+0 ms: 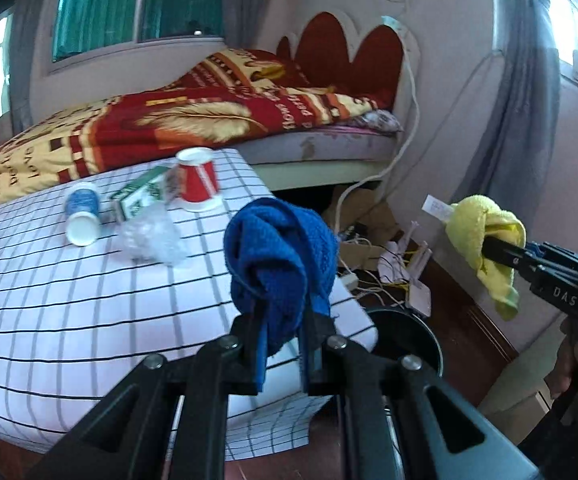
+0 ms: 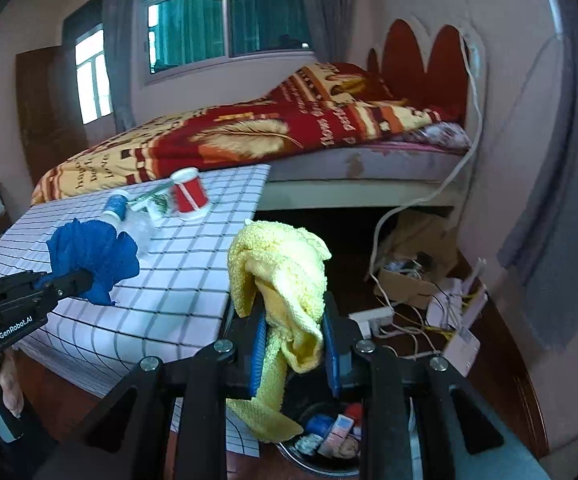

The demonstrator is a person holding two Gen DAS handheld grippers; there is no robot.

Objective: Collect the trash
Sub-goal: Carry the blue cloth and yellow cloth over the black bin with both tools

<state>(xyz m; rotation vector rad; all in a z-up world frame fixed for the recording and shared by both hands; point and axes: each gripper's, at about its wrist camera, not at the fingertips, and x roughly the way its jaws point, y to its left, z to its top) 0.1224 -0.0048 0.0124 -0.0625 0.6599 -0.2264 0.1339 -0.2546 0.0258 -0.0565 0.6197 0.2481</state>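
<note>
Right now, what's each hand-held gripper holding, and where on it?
Left hand-held gripper: blue cloth, pinched at a bunched lower fold. Right hand-held gripper: yellow cloth, clamped mid-length.

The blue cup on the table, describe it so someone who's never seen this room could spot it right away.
Find the table with the white grid-patterned cloth in front of the bed. At its far end sits a small cluster of trash; the blue cup is at the cluster's left edge. Unlike the red cup, which stands mouth down, it lies on its side, its white open end showing.

Both wrist views look forward and downward along their own fingers from close above the checked tabletop's (image 1: 89,300) right edge. They share that tabletop (image 2: 177,280), the bed (image 1: 209,120) behind, and each other's gripper.
</note>
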